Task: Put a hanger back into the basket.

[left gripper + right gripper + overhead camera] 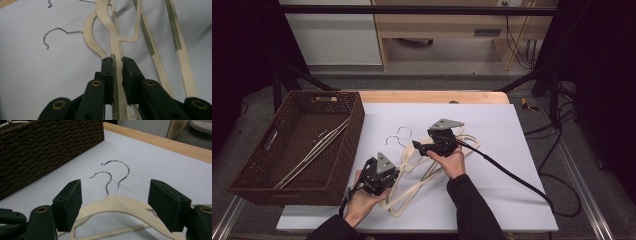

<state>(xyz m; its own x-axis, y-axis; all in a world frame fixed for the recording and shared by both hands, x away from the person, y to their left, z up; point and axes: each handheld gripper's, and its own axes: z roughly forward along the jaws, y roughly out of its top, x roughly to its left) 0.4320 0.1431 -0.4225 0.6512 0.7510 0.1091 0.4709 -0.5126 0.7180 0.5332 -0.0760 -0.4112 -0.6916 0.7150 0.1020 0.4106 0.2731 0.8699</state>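
Observation:
Two cream hangers [422, 172] with wire hooks [398, 136] lie stacked on the white mat [502, 130]. My left gripper [393, 176] is at their lower left end. In the left gripper view its jaws [116, 62] are shut on one cream hanger arm [115, 42], and a hook [53, 33] lies beyond. My right gripper [417, 146] is at the hangers' necks. In the right gripper view it [116, 195] stands open astride the cream shoulders [117, 205], pads clear of them, with both hooks [120, 170] just ahead.
A dark wicker basket [358, 112] stands at the left of the mat and holds more hangers [314, 147]; its wall [50, 145] is near the hooks. The table's wooden edge [427, 96] runs along the back. The right gripper's cable [512, 175] trails off to the right.

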